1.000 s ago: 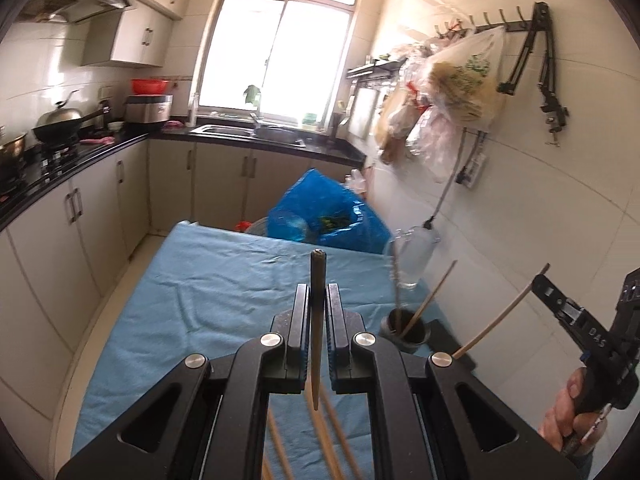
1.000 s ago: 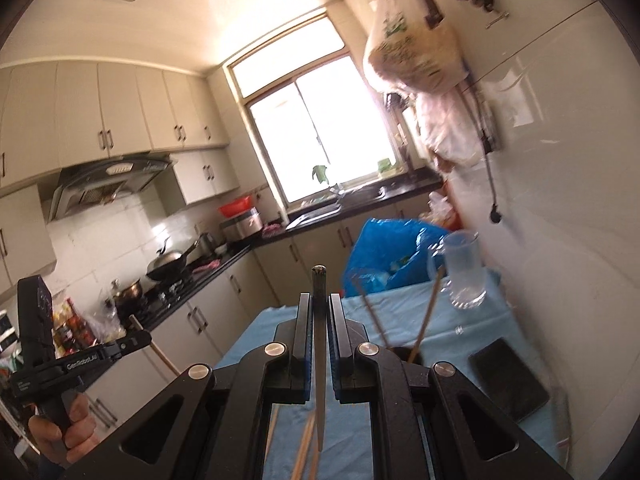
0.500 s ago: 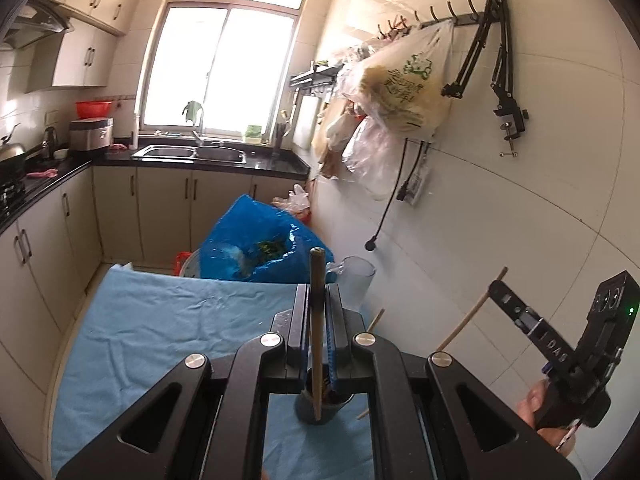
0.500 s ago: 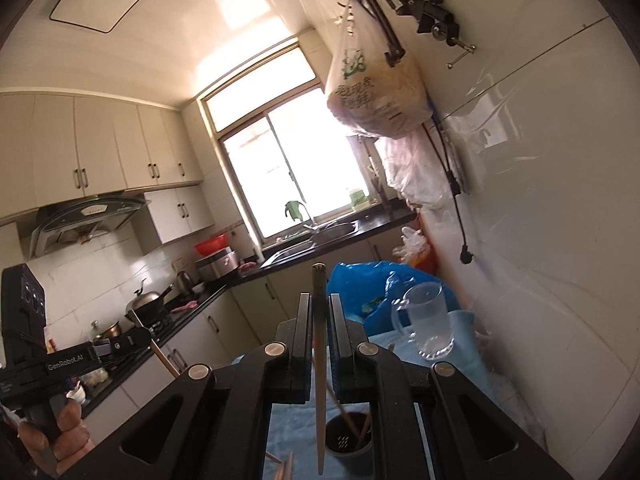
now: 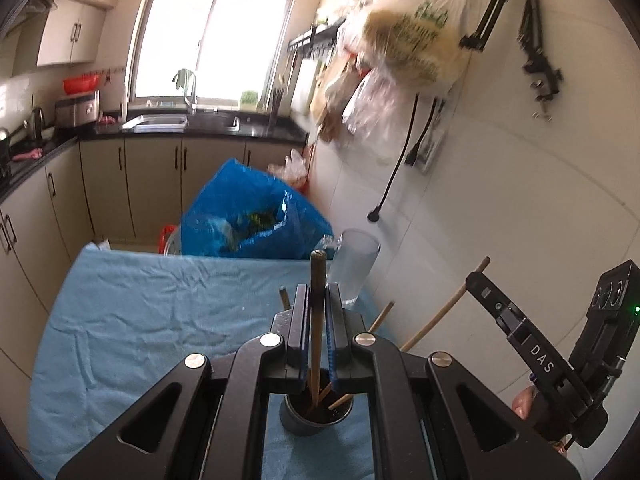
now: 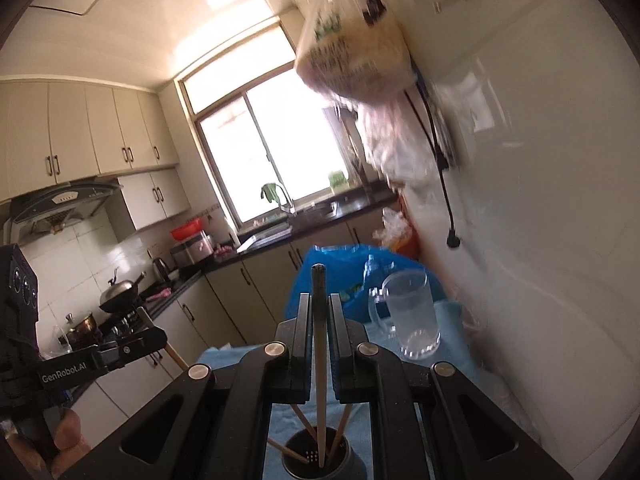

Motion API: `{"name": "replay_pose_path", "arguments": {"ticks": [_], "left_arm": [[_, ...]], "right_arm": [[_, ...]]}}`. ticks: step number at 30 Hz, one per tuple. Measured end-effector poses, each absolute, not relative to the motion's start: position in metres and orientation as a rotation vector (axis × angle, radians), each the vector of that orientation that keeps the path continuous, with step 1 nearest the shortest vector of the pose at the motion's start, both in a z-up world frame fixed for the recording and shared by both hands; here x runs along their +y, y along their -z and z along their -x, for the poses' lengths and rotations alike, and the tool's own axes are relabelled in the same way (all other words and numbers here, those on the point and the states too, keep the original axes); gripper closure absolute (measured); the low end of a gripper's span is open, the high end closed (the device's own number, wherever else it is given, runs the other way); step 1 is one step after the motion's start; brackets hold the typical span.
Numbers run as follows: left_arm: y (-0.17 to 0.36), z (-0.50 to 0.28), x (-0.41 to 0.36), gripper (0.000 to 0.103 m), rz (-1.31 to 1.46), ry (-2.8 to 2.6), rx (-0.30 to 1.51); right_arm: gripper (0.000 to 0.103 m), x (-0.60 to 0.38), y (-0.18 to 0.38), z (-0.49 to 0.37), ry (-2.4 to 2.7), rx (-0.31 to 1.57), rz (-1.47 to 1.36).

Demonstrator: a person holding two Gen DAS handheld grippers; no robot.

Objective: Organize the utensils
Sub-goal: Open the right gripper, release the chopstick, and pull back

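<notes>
both grippers pinching a chopstick each: left gripper [image 5: 318, 312] and right gripper [image 6: 319, 320] hold theirs upright, tips down in the dark cup [image 6: 320, 462] on the blue cloth [image 5: 140, 320].

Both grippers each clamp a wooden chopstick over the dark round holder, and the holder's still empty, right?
Not empty. The right wrist view shows several wooden chopsticks already leaning inside the dark round holder. The rest holds: left gripper and right gripper each clamp a chopstick above it.
</notes>
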State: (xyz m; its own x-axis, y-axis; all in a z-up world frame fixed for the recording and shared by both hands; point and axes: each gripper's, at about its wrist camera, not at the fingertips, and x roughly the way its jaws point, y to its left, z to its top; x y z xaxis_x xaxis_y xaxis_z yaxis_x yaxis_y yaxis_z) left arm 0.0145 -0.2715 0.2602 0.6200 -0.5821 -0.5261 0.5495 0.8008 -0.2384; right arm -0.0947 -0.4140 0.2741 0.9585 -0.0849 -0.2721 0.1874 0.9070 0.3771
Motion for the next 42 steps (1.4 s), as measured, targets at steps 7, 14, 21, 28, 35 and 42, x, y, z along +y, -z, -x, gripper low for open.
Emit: {"name": "replay_pose_path", "arguments": {"ticks": [7,14,21,28,35,42], "left_arm": [[-0.225,-0.035,-0.277,0.096,0.048,0.623,0.704],[-0.213,-0.044,-0.279,0.096,0.037,0.612,0.727],[-0.224,-0.035,-0.266,0.076,0.061,0.599,0.702],[-0.235,0.001,-0.225,0.055,0.085,0.531,0.609],[-0.215,0.038,-0.167,0.036,0.115,0.417,0.577],[-0.155,0.072,-0.106,0.030,0.044,0.241,0.623]], "right_arm": [[0.095,-0.421,-0.235,0.069,0.136,0.365,-0.443],[0.094,-0.425,-0.214,0.054,0.122,0.433,-0.476],[0.091,-0.427,-0.226,0.069,0.124,0.398,-0.477],[0.046,-0.406,-0.241,0.116,0.163,0.313,-0.404],[0.014,-0.369,-0.225,0.153,0.128,0.315,-0.357],[0.000,-0.314,-0.185,0.169,0.113,0.384,-0.305]]}}
